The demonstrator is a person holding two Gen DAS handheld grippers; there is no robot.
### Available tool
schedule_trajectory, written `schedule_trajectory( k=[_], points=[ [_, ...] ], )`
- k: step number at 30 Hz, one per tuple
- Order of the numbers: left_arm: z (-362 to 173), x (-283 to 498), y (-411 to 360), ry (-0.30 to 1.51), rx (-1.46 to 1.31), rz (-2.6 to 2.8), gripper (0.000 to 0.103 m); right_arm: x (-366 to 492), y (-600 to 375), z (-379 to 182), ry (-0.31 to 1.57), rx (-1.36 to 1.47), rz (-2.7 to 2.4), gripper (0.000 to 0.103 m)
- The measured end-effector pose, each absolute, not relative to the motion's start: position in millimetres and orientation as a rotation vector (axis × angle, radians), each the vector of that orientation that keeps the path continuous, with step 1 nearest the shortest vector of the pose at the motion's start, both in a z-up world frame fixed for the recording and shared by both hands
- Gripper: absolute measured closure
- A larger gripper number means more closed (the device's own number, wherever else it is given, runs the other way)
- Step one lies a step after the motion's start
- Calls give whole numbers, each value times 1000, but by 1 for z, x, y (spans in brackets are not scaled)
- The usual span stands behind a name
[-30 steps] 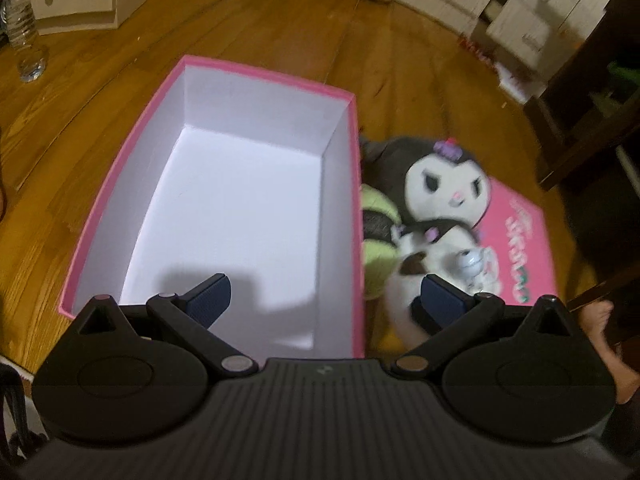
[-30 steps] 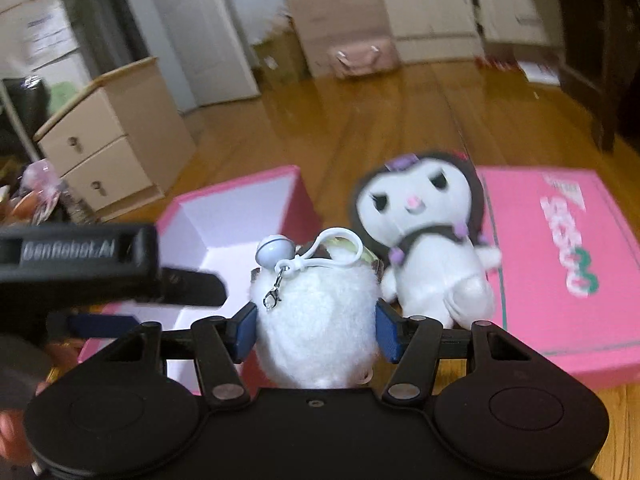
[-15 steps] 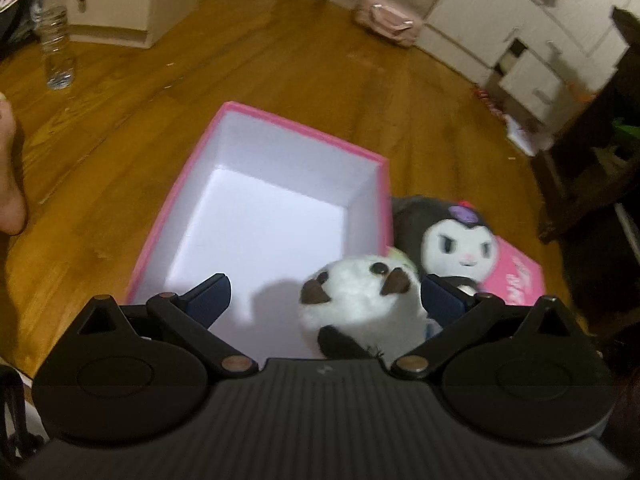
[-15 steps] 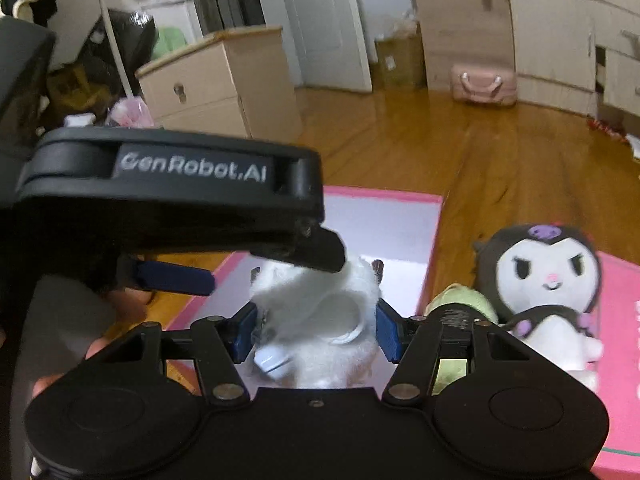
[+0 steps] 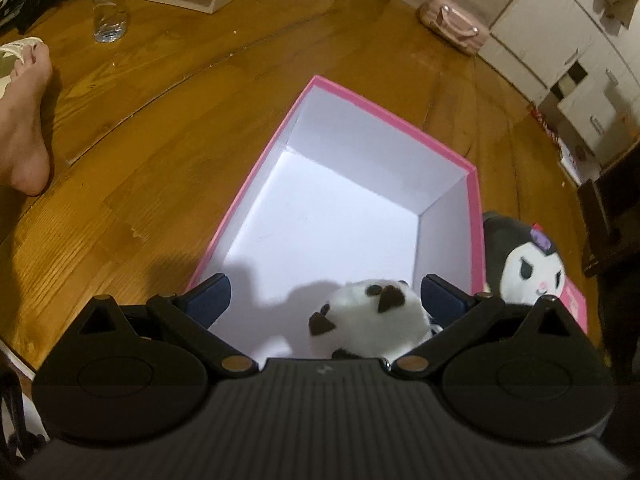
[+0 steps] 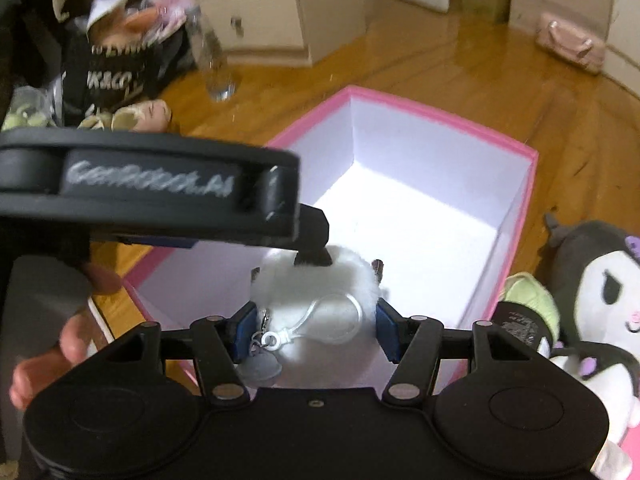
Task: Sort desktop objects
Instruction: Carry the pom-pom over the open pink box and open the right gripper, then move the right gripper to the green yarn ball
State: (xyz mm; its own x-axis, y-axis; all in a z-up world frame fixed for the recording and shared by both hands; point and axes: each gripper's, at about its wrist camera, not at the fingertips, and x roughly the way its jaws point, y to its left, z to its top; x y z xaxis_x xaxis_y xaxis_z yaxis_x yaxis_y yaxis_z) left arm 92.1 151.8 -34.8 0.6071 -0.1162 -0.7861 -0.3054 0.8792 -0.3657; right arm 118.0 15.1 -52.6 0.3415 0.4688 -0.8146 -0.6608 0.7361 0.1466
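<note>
A pink box (image 5: 474, 196) with a white inside stands open on the wooden floor; it also shows in the right wrist view (image 6: 530, 184). My right gripper (image 6: 316, 330) is shut on a fluffy white plush keychain (image 6: 320, 280) and holds it over the box's near end. The same plush (image 5: 374, 316) shows in the left wrist view. My left gripper (image 5: 326, 300) is open and empty, hovering over the box's near end, just above the plush. A black-and-white Kuromi plush (image 5: 528, 264) sits right of the box; it also shows in the right wrist view (image 6: 600, 280).
A pink box lid (image 5: 576, 304) lies under the Kuromi plush. A green item (image 6: 528, 300) lies beside the box. A water bottle (image 5: 108, 4), a bare foot (image 5: 24, 120), drawers (image 6: 272, 8) and a pink bag (image 5: 454, 24) surround the area.
My right gripper has carried the white plush from beside the Kuromi plush to over the box and lower into it. My left gripper has pulled back and up from the box.
</note>
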Motion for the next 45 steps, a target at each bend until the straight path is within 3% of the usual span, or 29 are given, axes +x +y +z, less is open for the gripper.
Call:
schedule_trajectory(
  k=[18, 27, 31, 34, 45],
  points=[
    [-56, 97, 140, 1020, -414, 111, 0, 116, 31, -77, 1115, -276, 780, 33],
    [-31, 87, 150, 916, -523, 160, 0, 106, -1, -25, 1038, -212, 754, 33],
    [-11, 83, 137, 860, -499, 127, 0, 95, -32, 20, 871, -190, 704, 22],
    [3, 80, 124, 824, -499, 72, 0, 93, -62, 42, 831, -173, 646, 19],
    [19, 96, 57, 849, -376, -162, 0, 101, -145, 18, 878, 32, 495, 20]
  ],
)
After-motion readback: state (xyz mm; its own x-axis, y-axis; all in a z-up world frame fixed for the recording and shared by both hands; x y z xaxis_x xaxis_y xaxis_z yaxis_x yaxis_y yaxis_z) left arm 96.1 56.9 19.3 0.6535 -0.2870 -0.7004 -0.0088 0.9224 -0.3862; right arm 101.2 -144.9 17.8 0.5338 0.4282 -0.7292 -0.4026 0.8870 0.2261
